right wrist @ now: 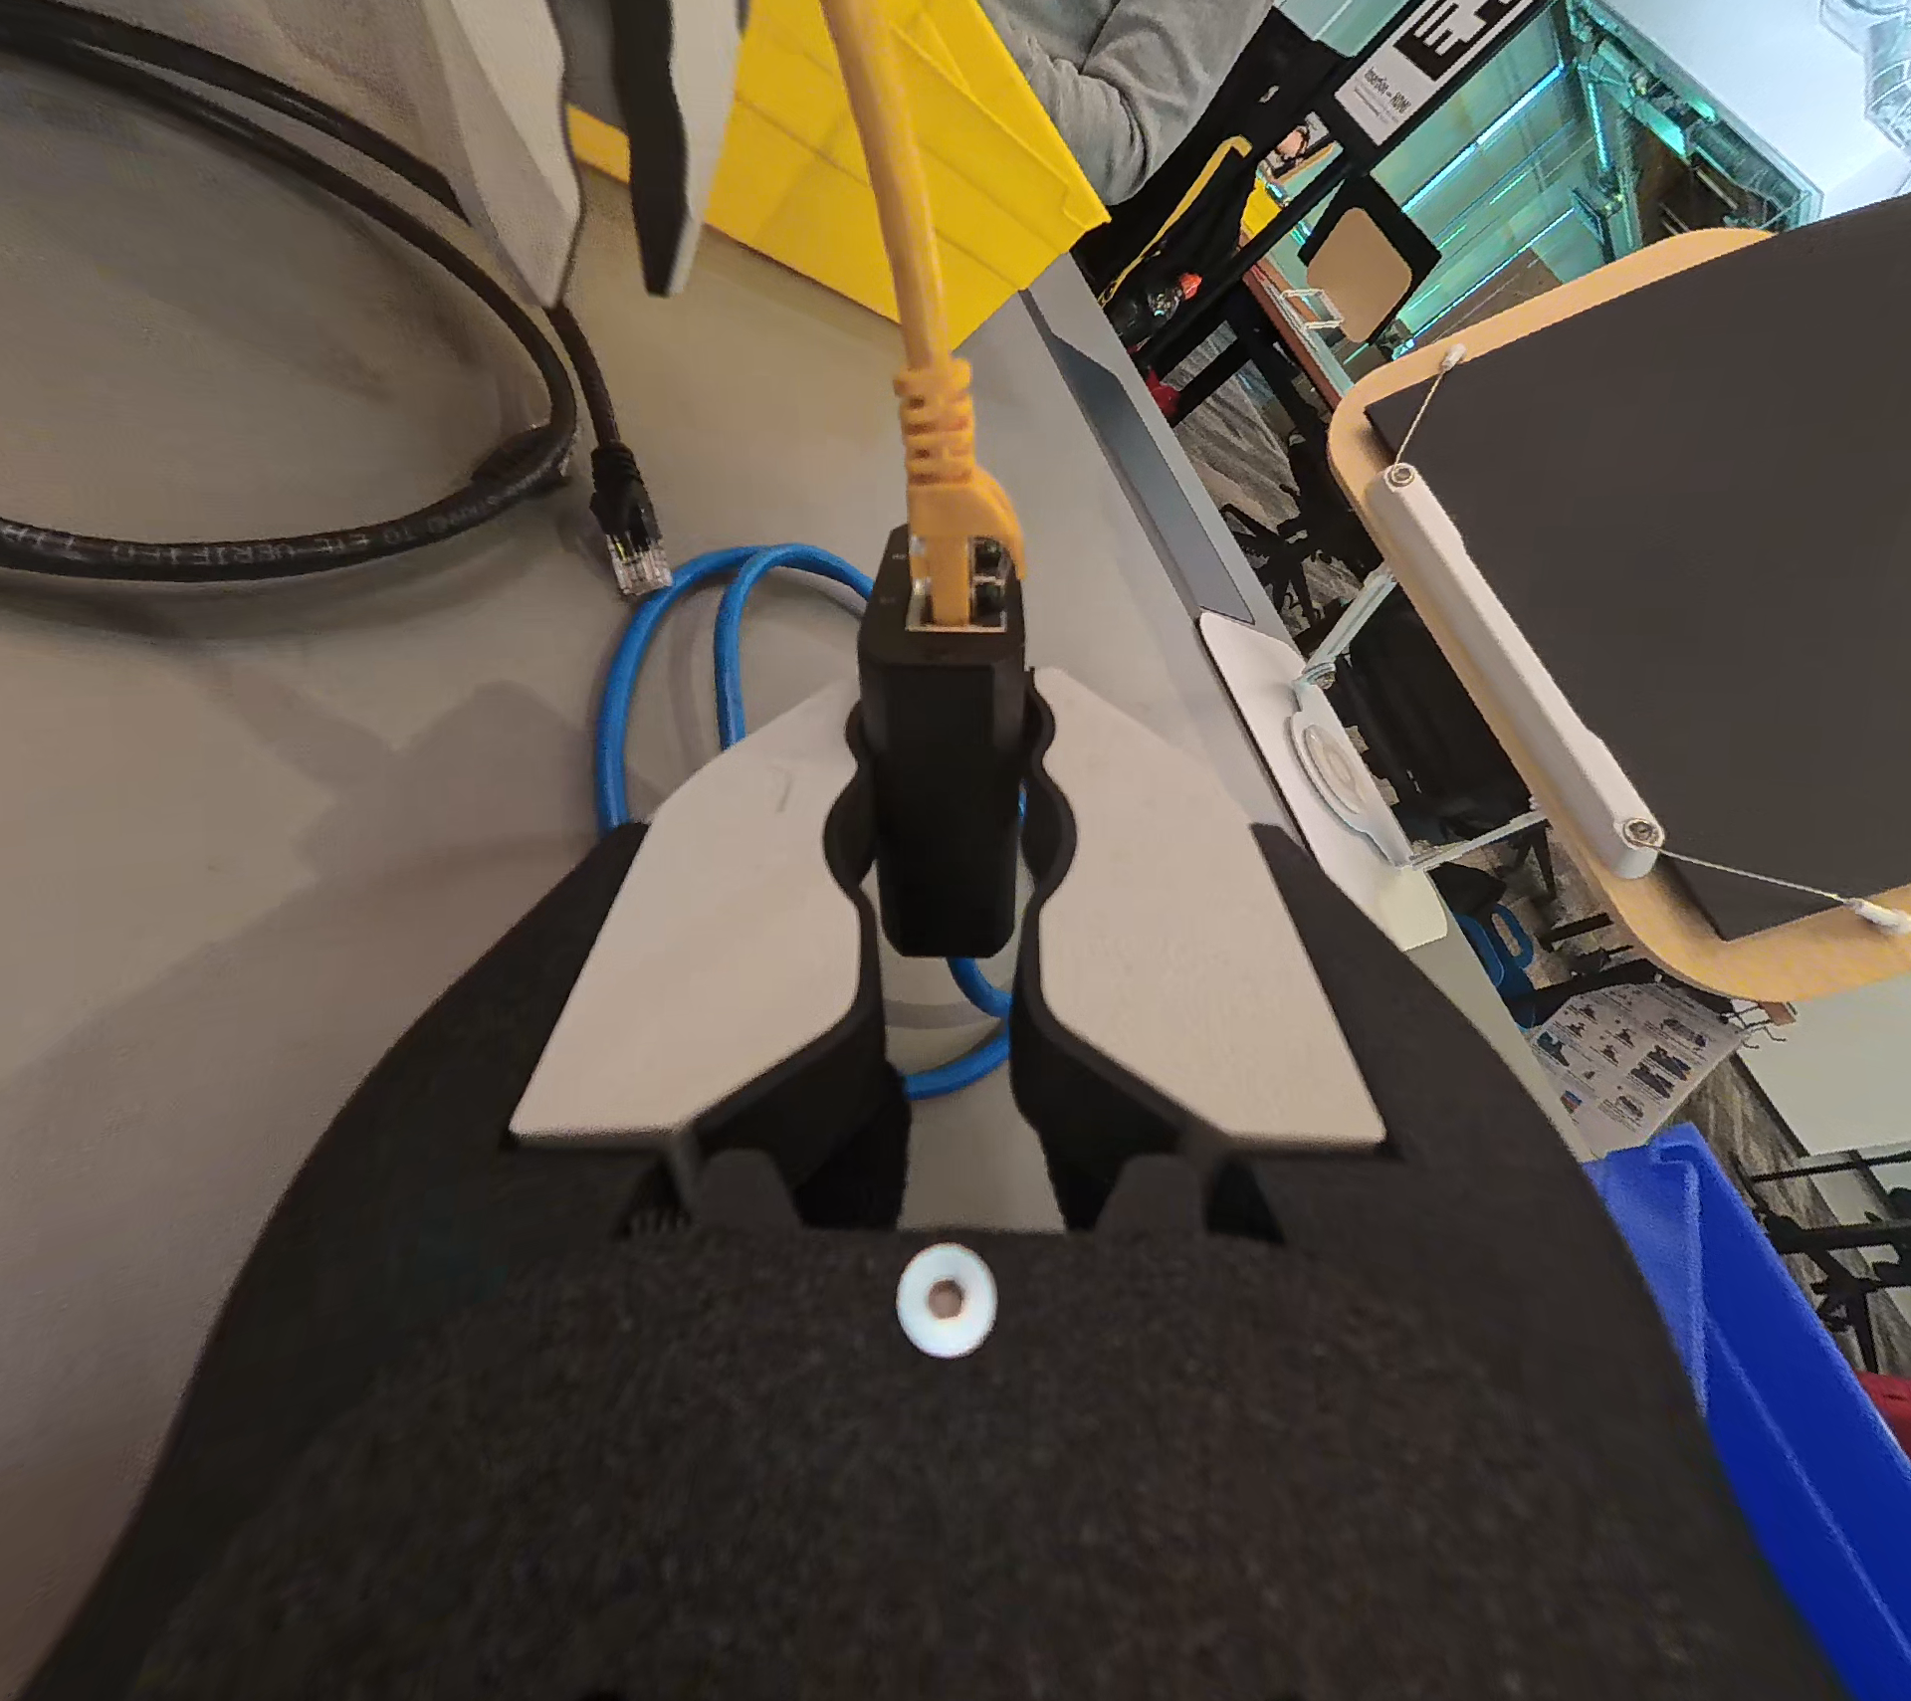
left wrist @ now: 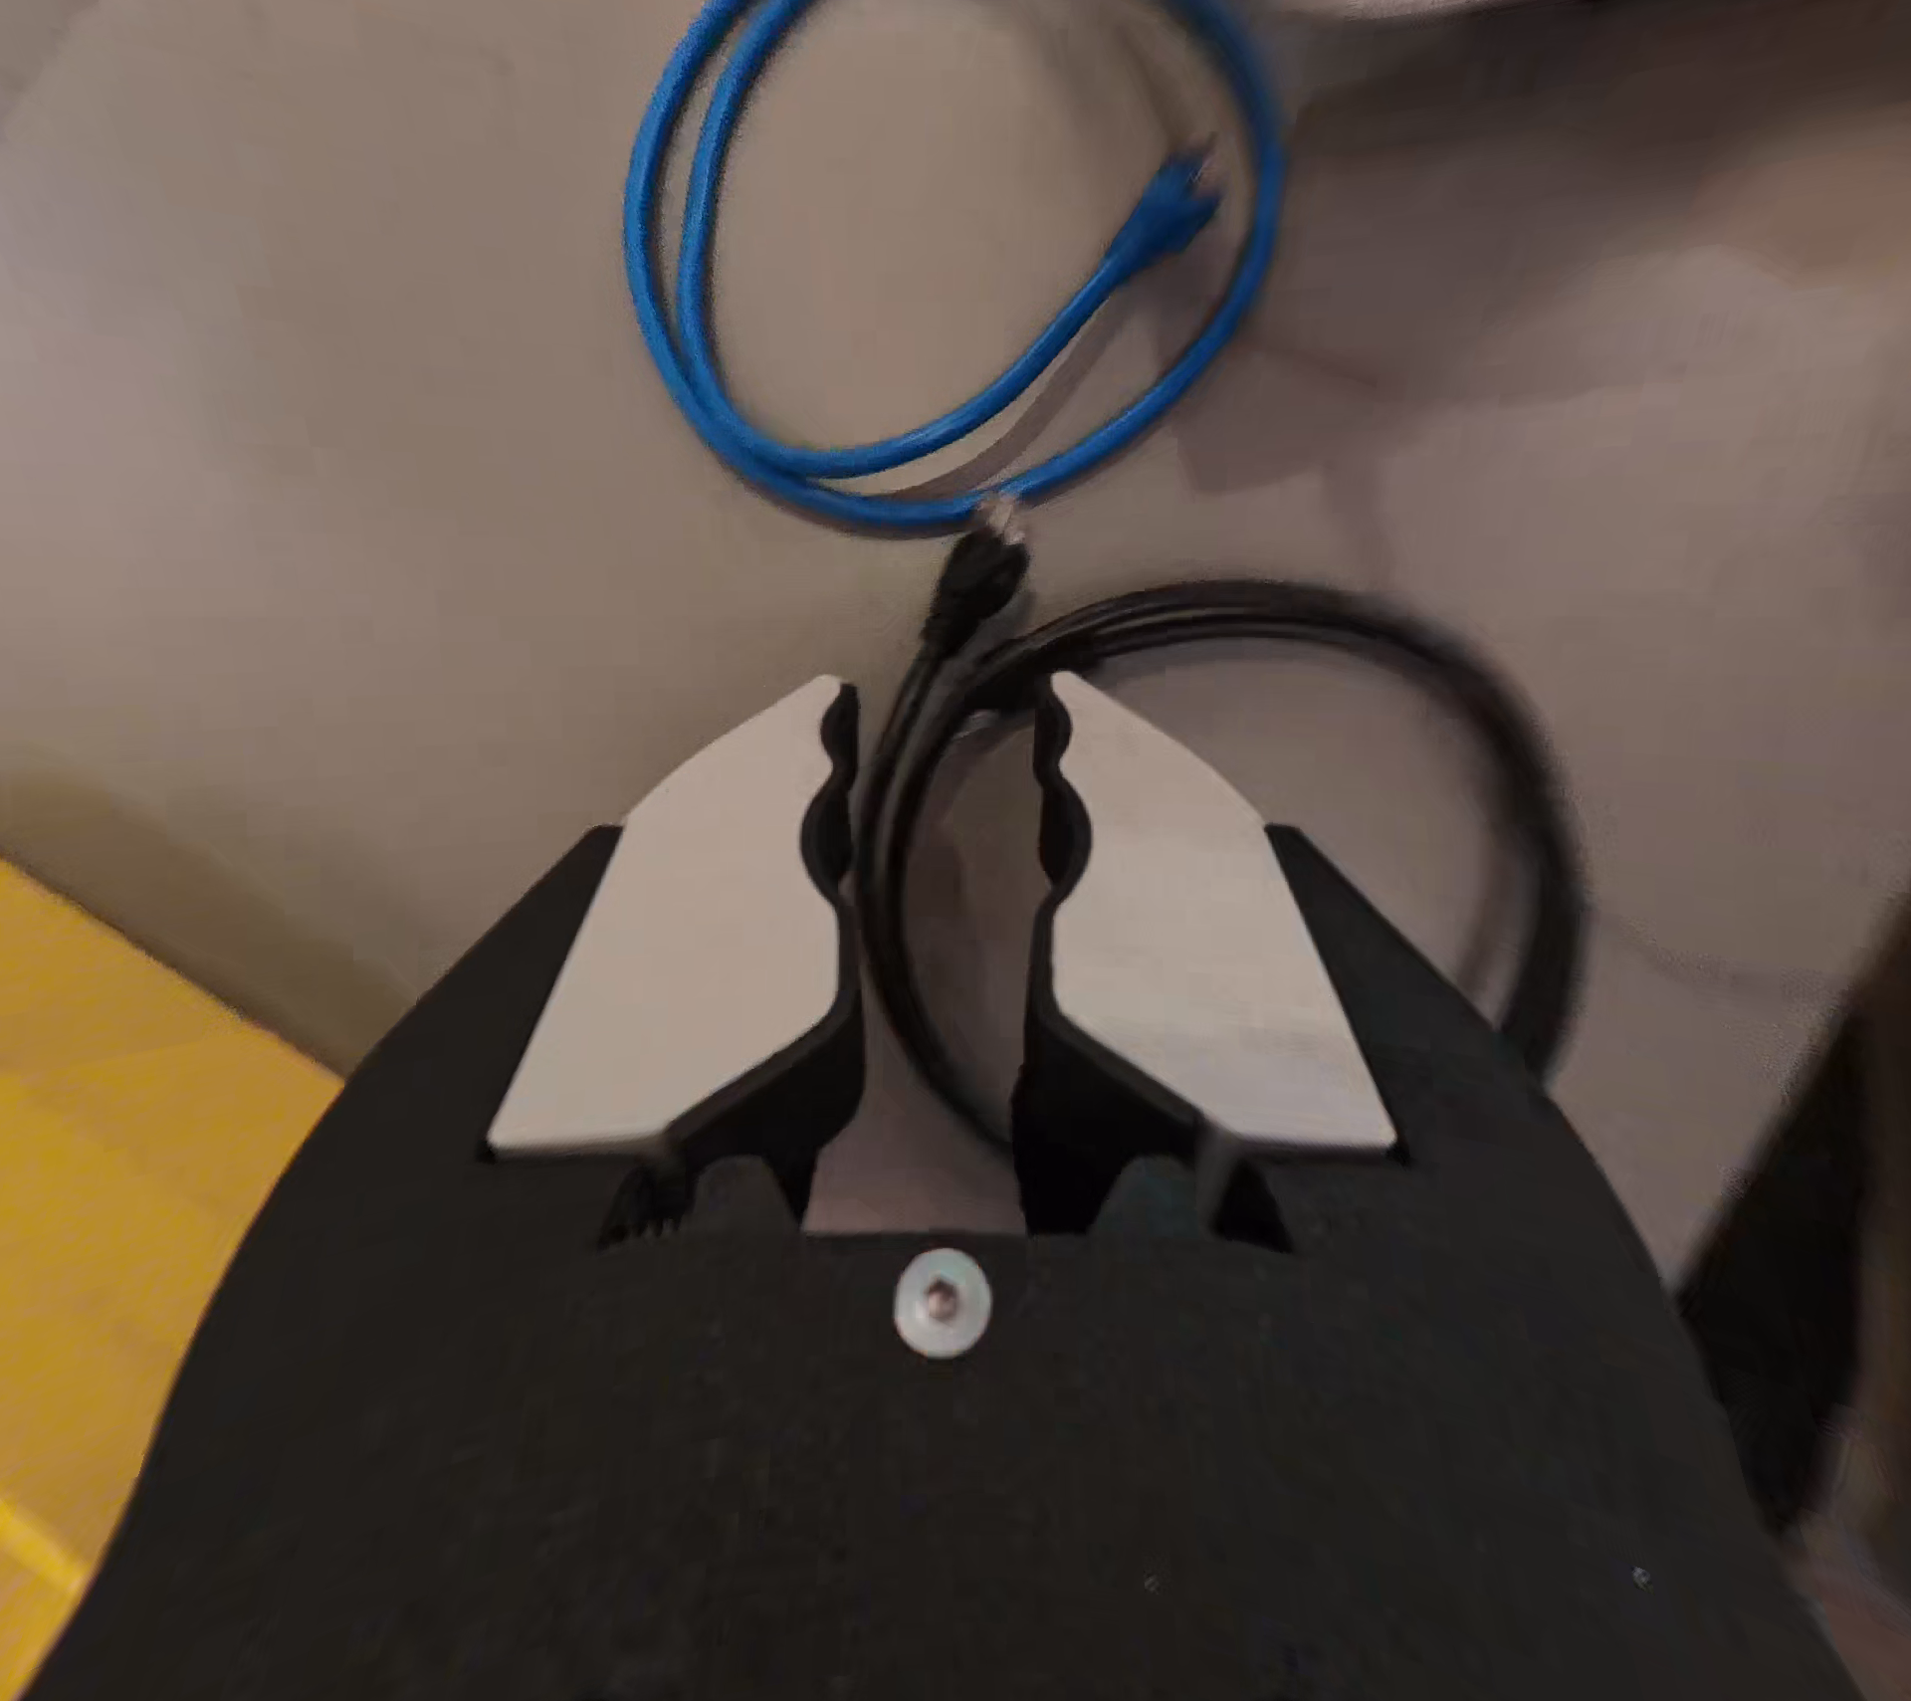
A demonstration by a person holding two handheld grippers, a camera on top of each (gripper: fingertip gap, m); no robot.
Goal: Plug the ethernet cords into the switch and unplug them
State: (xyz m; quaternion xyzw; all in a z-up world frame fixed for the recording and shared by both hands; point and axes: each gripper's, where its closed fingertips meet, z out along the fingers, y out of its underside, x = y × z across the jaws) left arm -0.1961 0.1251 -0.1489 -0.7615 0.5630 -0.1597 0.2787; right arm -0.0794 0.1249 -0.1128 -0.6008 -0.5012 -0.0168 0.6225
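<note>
Clamping the black switch (right wrist: 946, 783) with its yellow cord (right wrist: 900, 204) plugged in, the right claw (right wrist: 946, 721) waits while the left claw (left wrist: 946, 721), parted, straddles the black cord (left wrist: 1344, 617); the blue cord (left wrist: 724, 204) ahead lies unplugged.

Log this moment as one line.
right tool: grips switch | yellow cord: plugged in | left tool: open over black cord

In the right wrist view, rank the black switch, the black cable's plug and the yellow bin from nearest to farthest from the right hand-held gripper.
1. Black switch: clamped between its fingers.
2. Black cable's clear-tipped plug: ahead-left, on the table.
3. Yellow plastic bin: beyond, at the table's far edge.
</note>
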